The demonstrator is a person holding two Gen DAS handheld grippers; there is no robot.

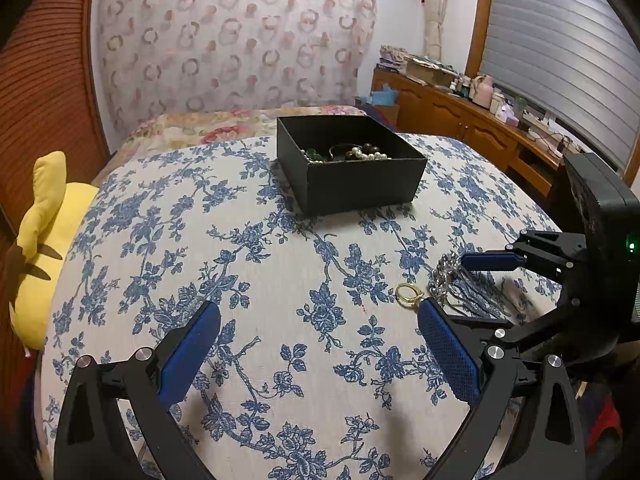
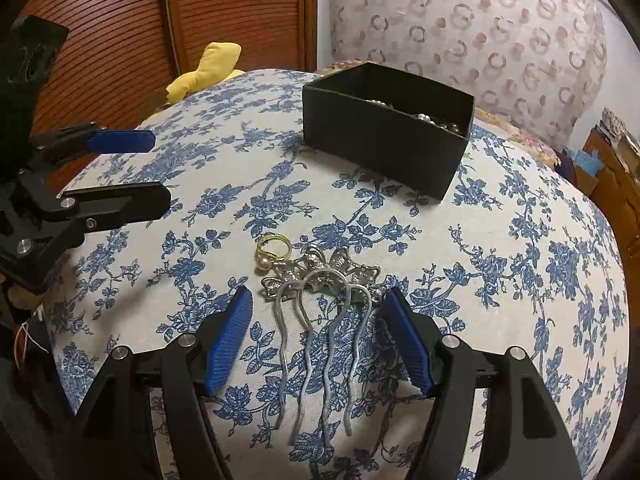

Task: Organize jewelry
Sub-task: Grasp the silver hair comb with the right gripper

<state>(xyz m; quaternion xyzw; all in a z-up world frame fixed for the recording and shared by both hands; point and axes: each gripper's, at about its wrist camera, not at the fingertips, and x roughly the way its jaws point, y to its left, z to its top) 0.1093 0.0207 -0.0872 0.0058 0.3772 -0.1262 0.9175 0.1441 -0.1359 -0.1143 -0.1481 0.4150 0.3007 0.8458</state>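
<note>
A black open box [image 1: 352,168] with pearls and beads inside sits on the blue floral cloth; it also shows in the right wrist view [image 2: 384,128]. A silver hair comb [image 2: 320,320] with wavy prongs lies between the open fingers of my right gripper [image 2: 318,308], untouched. A gold ring with a pearl [image 2: 272,252] lies just left of the comb's ornate head; the ring [image 1: 409,295] and comb [image 1: 452,280] also show in the left wrist view. My left gripper [image 1: 320,316] is open and empty above the cloth, left of the ring. The right gripper [image 1: 444,284] straddles the comb.
A yellow plush toy [image 1: 44,248] lies at the cloth's left edge. A wooden cabinet [image 1: 460,120] with clutter stands at the far right under a window. Slatted wooden doors [image 2: 120,40] and a patterned curtain [image 1: 232,40] stand behind.
</note>
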